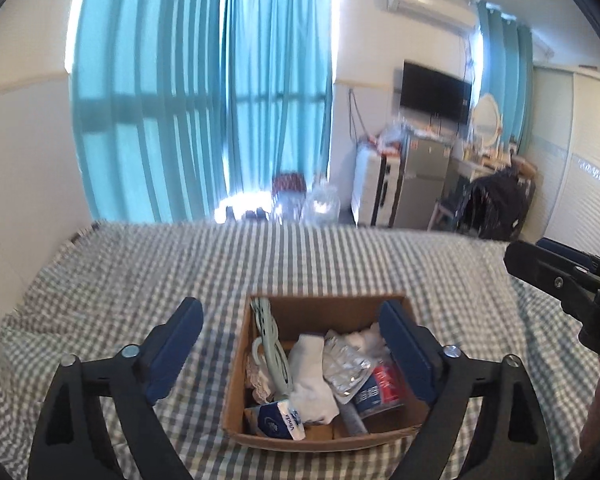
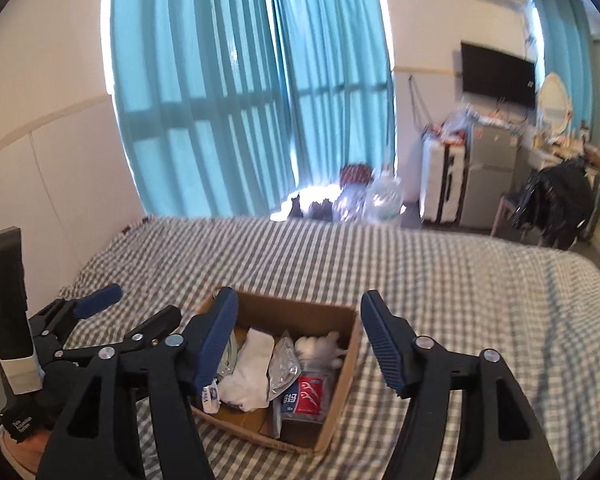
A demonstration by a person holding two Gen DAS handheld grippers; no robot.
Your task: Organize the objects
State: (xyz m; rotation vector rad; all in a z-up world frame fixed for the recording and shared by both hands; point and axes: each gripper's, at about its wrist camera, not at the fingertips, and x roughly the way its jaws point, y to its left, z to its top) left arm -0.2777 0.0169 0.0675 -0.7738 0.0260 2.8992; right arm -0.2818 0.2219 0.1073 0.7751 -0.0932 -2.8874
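Observation:
An open cardboard box (image 1: 320, 312) sits on a bed with a grey-and-white checked cover (image 1: 140, 280); it also shows in the right wrist view (image 2: 296, 314). It holds a white sock (image 1: 312, 376), a silver foil packet (image 1: 348, 372), a red-labelled jar (image 1: 380, 392), a tissue pack (image 1: 278, 420) and a pale green power strip (image 1: 268, 336). My left gripper (image 1: 292, 316) is open and empty, hovering above the box. My right gripper (image 2: 298, 308) is open and empty, also above the box. The left gripper shows at the left of the right wrist view (image 2: 112, 312).
Teal curtains (image 1: 204, 92) cover the window beyond the bed. Water jugs (image 1: 320, 204), a suitcase (image 1: 374, 188), a small fridge (image 1: 424, 180), a chair with dark clothes (image 1: 496, 204) and a wall TV (image 1: 434, 92) stand at the far right.

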